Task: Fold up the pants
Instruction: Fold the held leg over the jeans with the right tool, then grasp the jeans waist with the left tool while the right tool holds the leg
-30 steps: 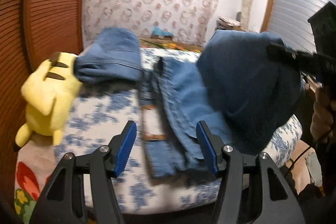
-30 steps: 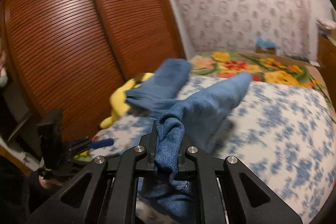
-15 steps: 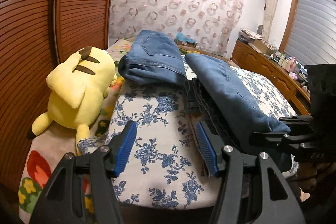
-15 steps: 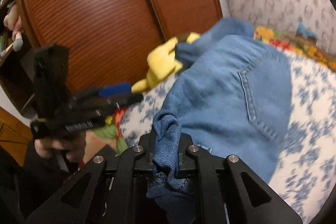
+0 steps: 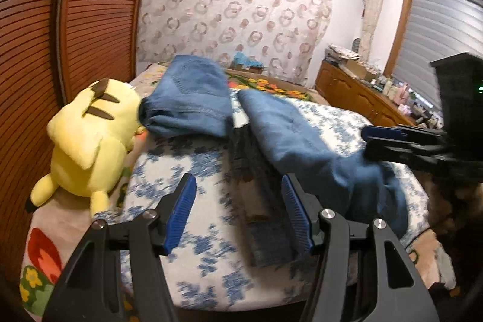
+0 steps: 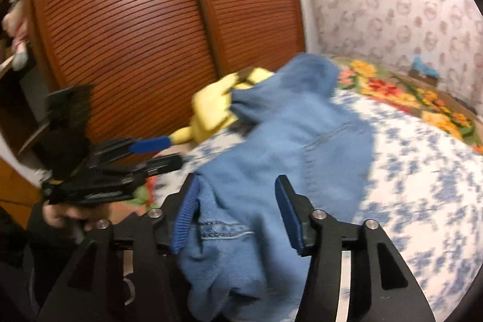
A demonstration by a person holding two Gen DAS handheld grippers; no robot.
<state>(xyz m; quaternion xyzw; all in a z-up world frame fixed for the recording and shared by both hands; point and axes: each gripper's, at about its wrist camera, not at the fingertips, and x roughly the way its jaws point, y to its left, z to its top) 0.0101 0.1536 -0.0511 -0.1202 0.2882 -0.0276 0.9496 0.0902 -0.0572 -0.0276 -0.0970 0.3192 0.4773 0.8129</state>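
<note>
the left wrist view looks low from the bed's (image 5: 211, 255) foot toward the headboard wall; the right wrist view sits close over the jeans (image 6: 289, 147), facing the wardrobe. both share jeans and plush (image 5: 87, 141).

left gripper (image 5: 238, 216): fingers spread wide, nothing between, held low and level | right gripper (image 6: 235, 213): fingers spread wide, angled downward | left hand (image 6: 65, 215): wrapped around handle

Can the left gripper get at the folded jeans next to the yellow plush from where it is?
Probably yes. The left gripper is open and empty, with only bare floral bedspread between it and the folded jeans; the yellow plush sits off to the side.
</note>
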